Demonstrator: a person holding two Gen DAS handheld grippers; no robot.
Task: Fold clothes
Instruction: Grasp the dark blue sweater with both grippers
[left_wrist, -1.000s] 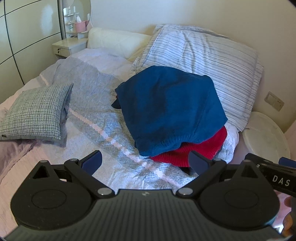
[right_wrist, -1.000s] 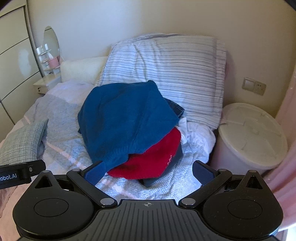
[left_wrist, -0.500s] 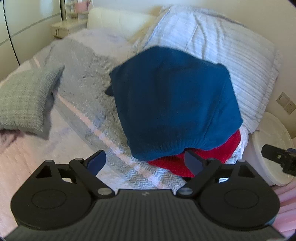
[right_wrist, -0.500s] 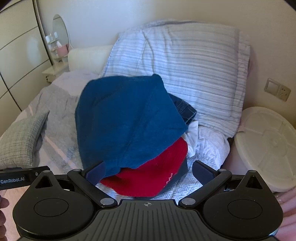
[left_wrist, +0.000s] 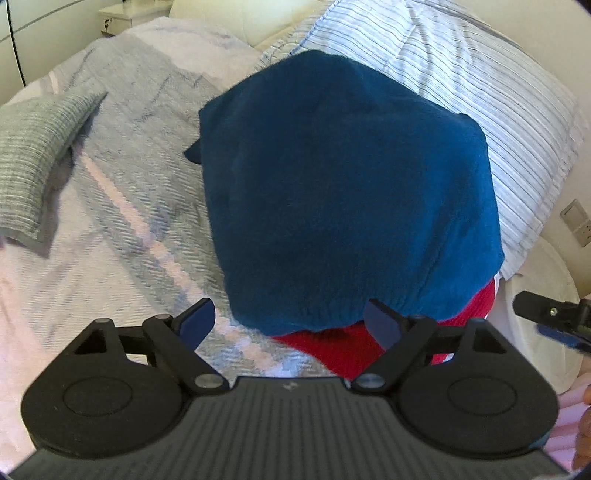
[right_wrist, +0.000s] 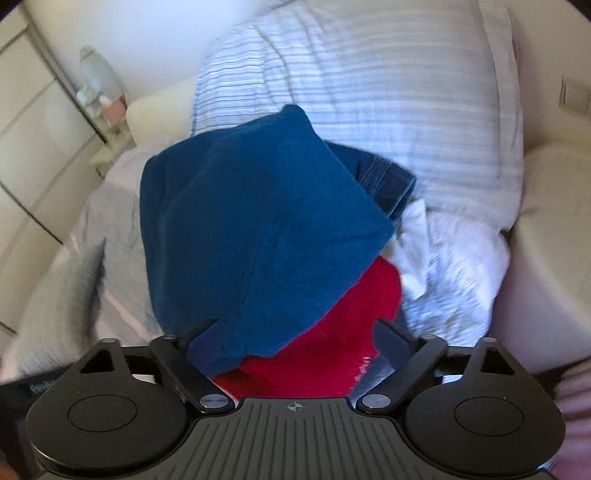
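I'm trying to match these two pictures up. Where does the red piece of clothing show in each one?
Left wrist view: red garment at bottom centre, peeking from under the blue sweater.
Right wrist view: lower centre, under the blue sweater's right edge.
Shared landmark: striped pillow behind the pile.

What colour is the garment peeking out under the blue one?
Bright red, seen best in the right wrist view.

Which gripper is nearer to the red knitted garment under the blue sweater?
Right, I'd judge. The right gripper frames the red knitted garment between closing jaws; the left gripper sits over the blue sweater hem.
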